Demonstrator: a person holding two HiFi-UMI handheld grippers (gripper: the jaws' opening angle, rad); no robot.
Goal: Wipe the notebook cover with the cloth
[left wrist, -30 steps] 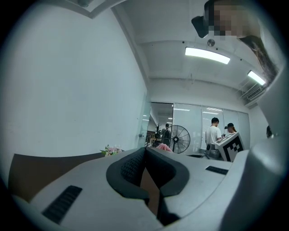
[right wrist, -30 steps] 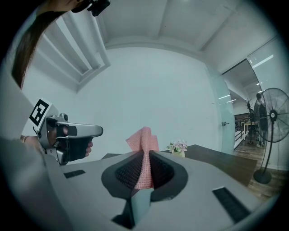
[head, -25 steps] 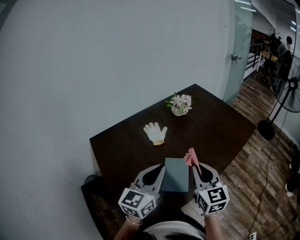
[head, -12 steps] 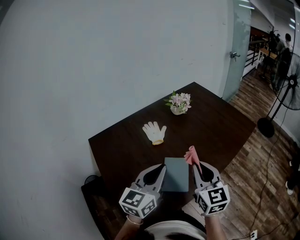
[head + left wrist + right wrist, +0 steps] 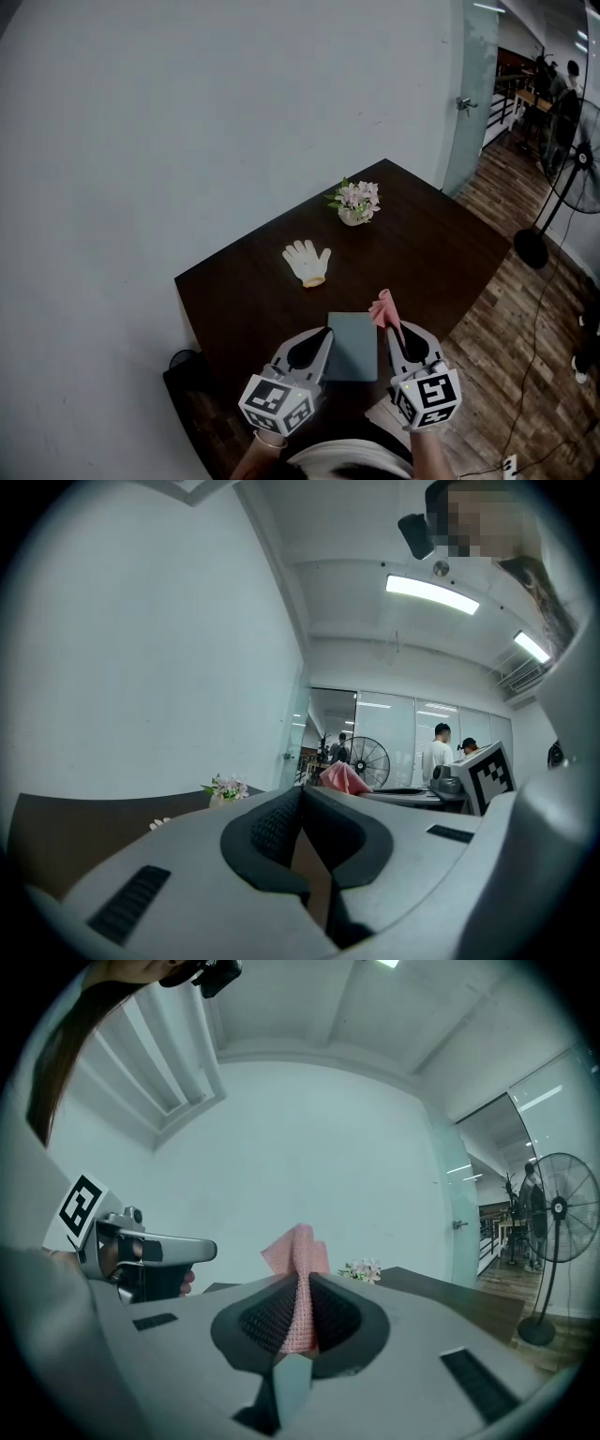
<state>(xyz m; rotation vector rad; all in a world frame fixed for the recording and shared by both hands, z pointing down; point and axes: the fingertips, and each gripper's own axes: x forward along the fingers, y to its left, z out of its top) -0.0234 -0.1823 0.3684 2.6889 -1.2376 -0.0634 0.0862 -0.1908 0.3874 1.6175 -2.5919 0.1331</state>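
Head view: the notebook (image 5: 352,346) sits between the grippers above the dark table (image 5: 422,244). Its left edge is hidden by the left gripper (image 5: 324,336). The right gripper (image 5: 390,328) pinches the pink cloth (image 5: 382,307).
Left gripper view: the jaws meet at their tips, and the notebook is out of sight.
Right gripper view: the cloth's lower end is buried between the clamped jaws.

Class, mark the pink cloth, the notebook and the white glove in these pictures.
pink cloth (image 5: 298,1252): right gripper view, on the bunched top that sticks up.
notebook (image 5: 352,345): head view, middle of its grey cover.
white glove (image 5: 307,262): head view, on its palm.
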